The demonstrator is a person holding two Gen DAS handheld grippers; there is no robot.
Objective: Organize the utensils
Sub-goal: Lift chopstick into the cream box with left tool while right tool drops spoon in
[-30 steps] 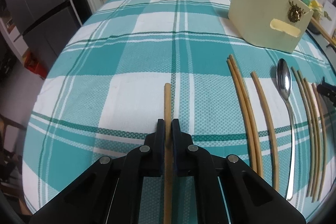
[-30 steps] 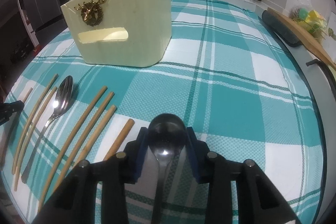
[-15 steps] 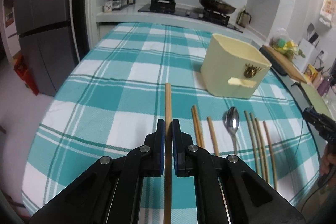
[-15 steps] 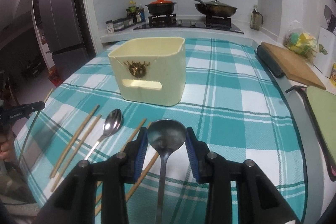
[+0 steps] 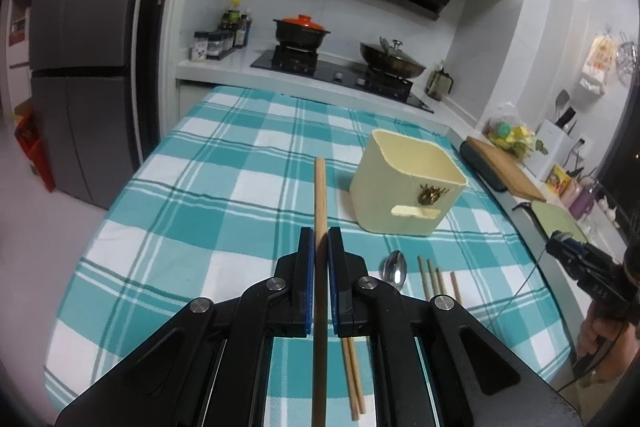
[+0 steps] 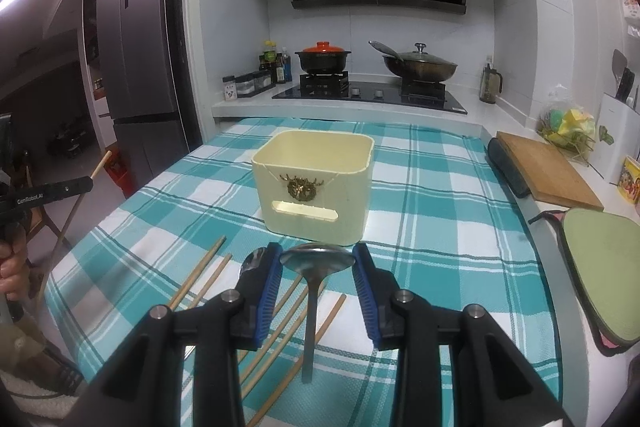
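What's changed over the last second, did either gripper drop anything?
No drops. Both grippers lifted away from the table: the left gripper stays shut on its chopstick, the right gripper on its spoon. The cream holder, second spoon and remaining chopsticks haven't moved.

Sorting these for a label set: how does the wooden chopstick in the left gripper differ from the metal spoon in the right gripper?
The wooden chopstick is a straight tan stick of even width; the metal spoon is shiny grey steel with a broad bowl and a thin handle. The left gripper is nearly shut on the chopstick; the right gripper stands wider, pads on the spoon's bowl. Both are held off the checked tablecloth, pointing toward the cream utensil box.
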